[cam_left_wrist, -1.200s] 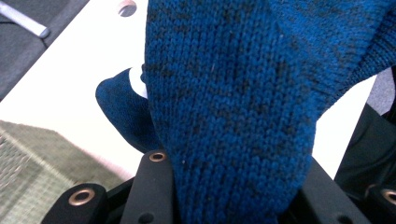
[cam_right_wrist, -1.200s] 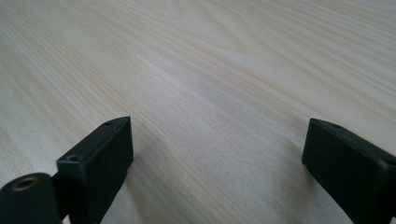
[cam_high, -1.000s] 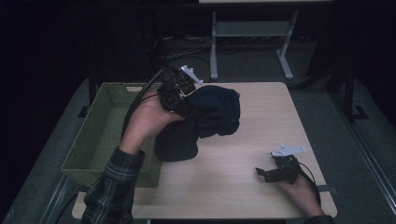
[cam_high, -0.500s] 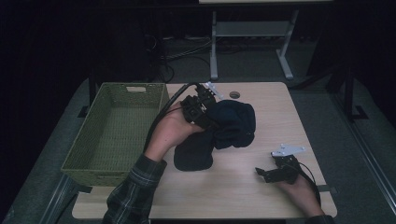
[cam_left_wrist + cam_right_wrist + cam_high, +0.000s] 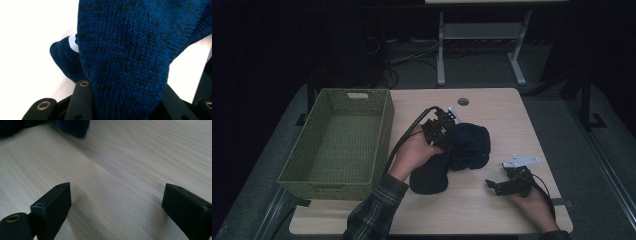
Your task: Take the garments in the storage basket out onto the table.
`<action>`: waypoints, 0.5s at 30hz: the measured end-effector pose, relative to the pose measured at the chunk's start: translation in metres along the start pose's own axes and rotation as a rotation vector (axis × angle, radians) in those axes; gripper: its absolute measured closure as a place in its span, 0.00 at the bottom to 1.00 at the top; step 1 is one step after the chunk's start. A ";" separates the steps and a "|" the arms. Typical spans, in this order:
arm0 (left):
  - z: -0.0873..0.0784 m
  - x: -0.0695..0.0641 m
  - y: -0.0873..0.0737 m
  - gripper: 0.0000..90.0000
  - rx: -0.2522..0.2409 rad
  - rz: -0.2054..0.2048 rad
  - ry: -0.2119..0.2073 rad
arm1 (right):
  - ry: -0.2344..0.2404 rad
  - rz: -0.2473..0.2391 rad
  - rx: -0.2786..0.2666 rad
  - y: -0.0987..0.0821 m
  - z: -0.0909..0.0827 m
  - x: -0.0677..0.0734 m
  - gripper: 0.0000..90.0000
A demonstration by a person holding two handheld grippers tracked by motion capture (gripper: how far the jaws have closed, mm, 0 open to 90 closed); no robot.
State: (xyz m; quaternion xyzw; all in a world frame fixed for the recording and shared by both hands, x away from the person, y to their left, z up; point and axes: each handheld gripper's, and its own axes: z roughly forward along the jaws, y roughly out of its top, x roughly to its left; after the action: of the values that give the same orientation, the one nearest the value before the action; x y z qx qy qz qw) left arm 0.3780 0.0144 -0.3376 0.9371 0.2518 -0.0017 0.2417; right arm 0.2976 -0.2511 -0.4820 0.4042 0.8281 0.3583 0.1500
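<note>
One garment is in play, and the job reads as about midway at best. Largest first: the table [image 5: 492, 210] carries everything, with the green woven basket [image 5: 337, 145] standing at its left edge, its floor bare. The dark blue knit garment [image 5: 462, 150] lies bunched on the table just right of the basket, apart from it, one lobe drooping toward the person's side; in the left gripper view its knit [image 5: 125, 57] rises straight out of the jaws. The left hand-held gripper [image 5: 443, 131] is clamped on a thick fold of that cloth, jaws part-way closed with the wool packed between them. The right hand-held gripper [image 5: 498, 186] rests low on the table near the front right edge, well apart from the garment, jaws standing wide over bare wood with nothing between them, as the right gripper view [image 5: 115, 202] confirms. Judgement: the grasp is made; spreading, folding or moving the garment to the basket is not yet done. Which of these is meant cannot be told from the layout alone. The right hand-held gripper has no part in the work at present.
</note>
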 end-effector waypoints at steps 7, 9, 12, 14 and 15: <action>0.033 0.006 -0.005 0.76 0.026 -0.035 -0.047 | -0.001 -0.001 0.000 0.000 0.000 0.000 0.09; 0.040 0.008 -0.006 0.76 0.030 -0.044 -0.050 | -0.001 0.000 0.001 0.000 0.000 0.000 0.09; 0.049 0.011 -0.008 0.76 0.039 -0.058 -0.050 | 0.000 -0.003 0.001 0.000 0.000 0.000 0.09; 0.055 0.013 -0.009 0.76 0.041 -0.066 -0.054 | -0.002 -0.001 0.000 0.000 0.000 0.000 0.09; 0.058 0.014 -0.010 0.76 0.043 -0.073 -0.058 | -0.002 -0.001 -0.001 0.000 0.000 0.000 0.09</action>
State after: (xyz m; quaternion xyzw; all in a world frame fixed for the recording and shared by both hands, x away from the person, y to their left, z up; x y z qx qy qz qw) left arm 0.3921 0.0022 -0.3954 0.9319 0.2785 -0.0432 0.2285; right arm 0.2978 -0.2511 -0.4823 0.4039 0.8281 0.3581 0.1511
